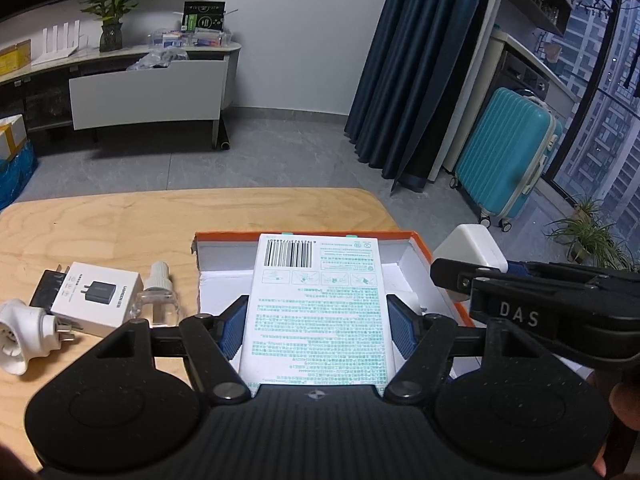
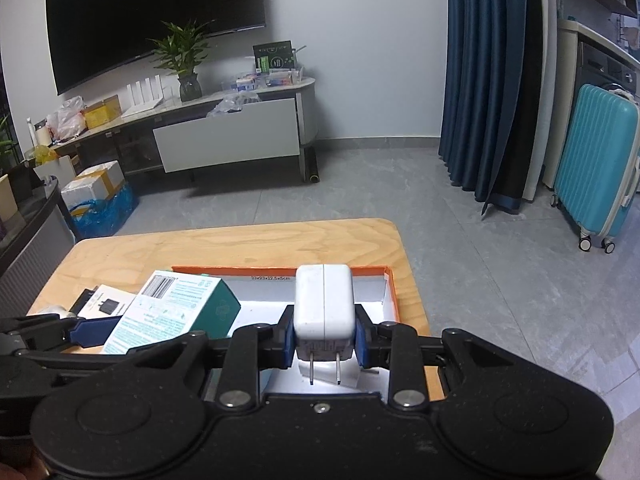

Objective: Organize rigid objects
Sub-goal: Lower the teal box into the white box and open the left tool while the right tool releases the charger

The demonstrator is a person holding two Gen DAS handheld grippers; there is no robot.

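1. Orange-rimmed tray (image 1: 420,245) with a white inside sits on the wooden table (image 1: 120,224); every place below is given relative to this tray
2. Left gripper (image 1: 316,330) is clamped on a white carton with teal print (image 1: 318,300); its blue pads (image 1: 401,330) press both long sides, and the carton is held over the tray's inside, barcode end toward the far wall
3. Seen from the right wrist camera, the same carton (image 2: 176,312) is over the tray's left part, its teal end face turned toward the tray's middle
4. Right gripper (image 2: 324,340) is closed on a white plug adapter (image 2: 324,300), held over the tray's near right part with the two metal prongs pointing back at the camera
5. From the left wrist camera, that adapter (image 1: 472,246) shows above the tray's right wall
6. Left of the tray, on the table, lies a small white charger box (image 1: 98,298) with a black adapter (image 1: 46,288) just beyond it
7. Between that box and the tray's left wall stands a clear bottle with a white cap (image 1: 158,294)
8. Farthest left of the tray lies a white round plug (image 1: 26,332), prongs toward the charger box
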